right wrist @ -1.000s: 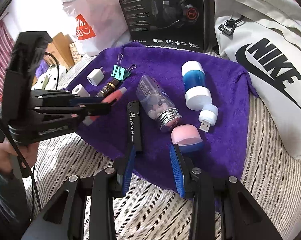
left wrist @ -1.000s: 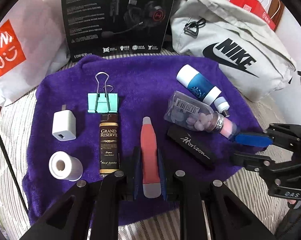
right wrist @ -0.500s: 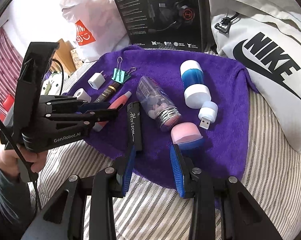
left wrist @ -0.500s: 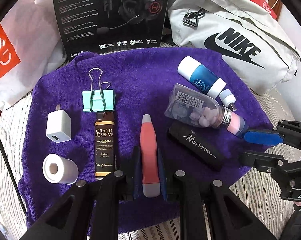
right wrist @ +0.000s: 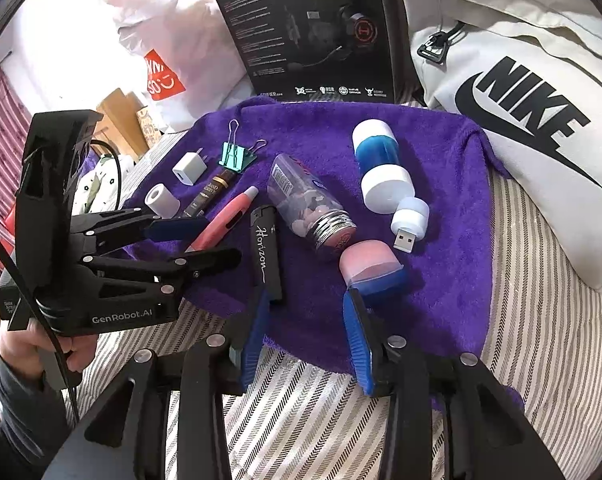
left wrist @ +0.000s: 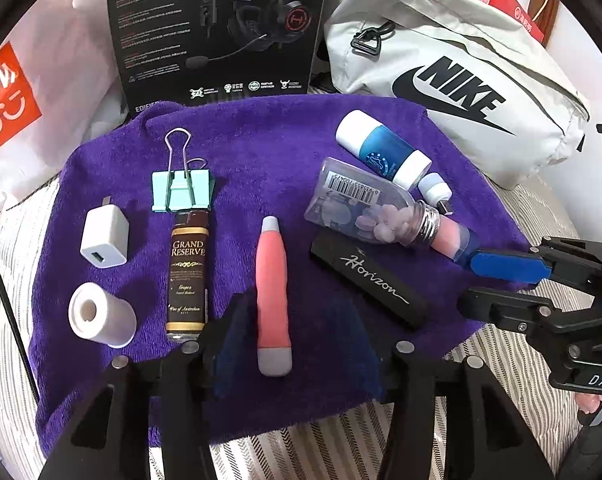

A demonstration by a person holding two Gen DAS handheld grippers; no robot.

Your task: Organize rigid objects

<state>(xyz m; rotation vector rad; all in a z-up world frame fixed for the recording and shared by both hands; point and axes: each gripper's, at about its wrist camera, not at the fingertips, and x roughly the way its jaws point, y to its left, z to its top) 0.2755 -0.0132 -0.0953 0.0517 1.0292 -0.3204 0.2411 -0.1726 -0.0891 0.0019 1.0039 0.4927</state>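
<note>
Small objects lie in rows on a purple towel (left wrist: 269, 140). My left gripper (left wrist: 291, 308) is open, its blue fingers spread on either side of a pink pen-shaped tool (left wrist: 273, 292) that rests on the towel. Left of the tool lie a small Grand Reserve bottle (left wrist: 187, 276), a teal binder clip (left wrist: 182, 194), a white charger (left wrist: 104, 236) and a white roll (left wrist: 101, 316). To the right lie a black Horizon bar (left wrist: 369, 280) and a clear pill bottle (left wrist: 365, 208). My right gripper (right wrist: 307, 296) is open, just short of a pink and blue cap (right wrist: 371, 264).
A blue and white bottle (right wrist: 381, 168) and a small USB light (right wrist: 409, 220) lie at the towel's right. A black headset box (left wrist: 217, 28), a grey Nike bag (left wrist: 461, 80) and a white shopping bag (left wrist: 29, 92) stand behind. Striped bedding (right wrist: 521, 320) surrounds the towel.
My left gripper's jaws have spread apart, letting go of the pink tool, which now lies on the towel. The right gripper stays open in nearly the same place.
</note>
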